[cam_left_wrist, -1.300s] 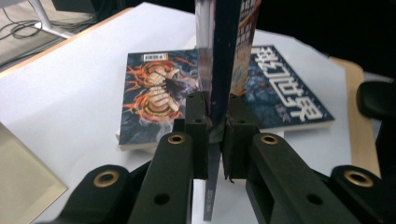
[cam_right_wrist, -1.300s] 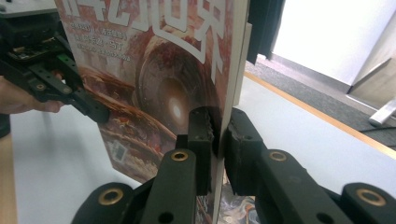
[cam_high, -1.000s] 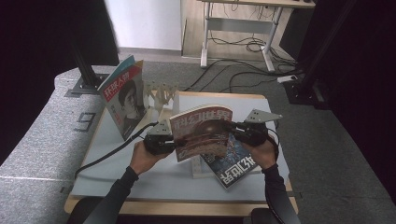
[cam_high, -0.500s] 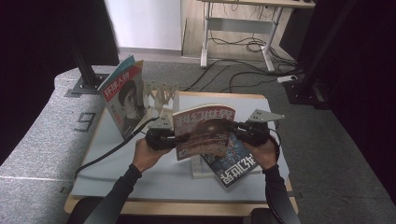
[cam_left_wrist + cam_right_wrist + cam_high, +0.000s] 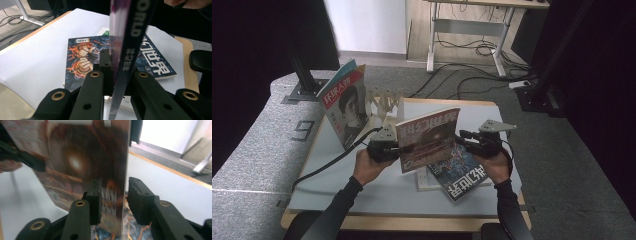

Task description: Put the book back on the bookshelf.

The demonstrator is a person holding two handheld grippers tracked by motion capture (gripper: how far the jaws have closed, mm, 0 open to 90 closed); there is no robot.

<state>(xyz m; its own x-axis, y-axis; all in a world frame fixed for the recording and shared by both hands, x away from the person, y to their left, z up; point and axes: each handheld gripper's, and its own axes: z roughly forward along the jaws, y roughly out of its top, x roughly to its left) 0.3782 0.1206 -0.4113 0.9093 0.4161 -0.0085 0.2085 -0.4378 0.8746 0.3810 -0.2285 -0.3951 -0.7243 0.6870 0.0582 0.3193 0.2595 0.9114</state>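
Magazine held upright between the two tongs, above the tabletop.

Left tongs (image 5: 396,150) pinch the magazine (image 5: 428,137) at its 9 o'clock edge; right tongs (image 5: 461,140), at 3 o'clock, have just been opening, pads off the cover. Its long axis stands near vertical.

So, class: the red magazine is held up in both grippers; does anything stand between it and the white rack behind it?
Nothing visible does. The red magazine hangs above the table, and the stretch back to the white rack looks bare.
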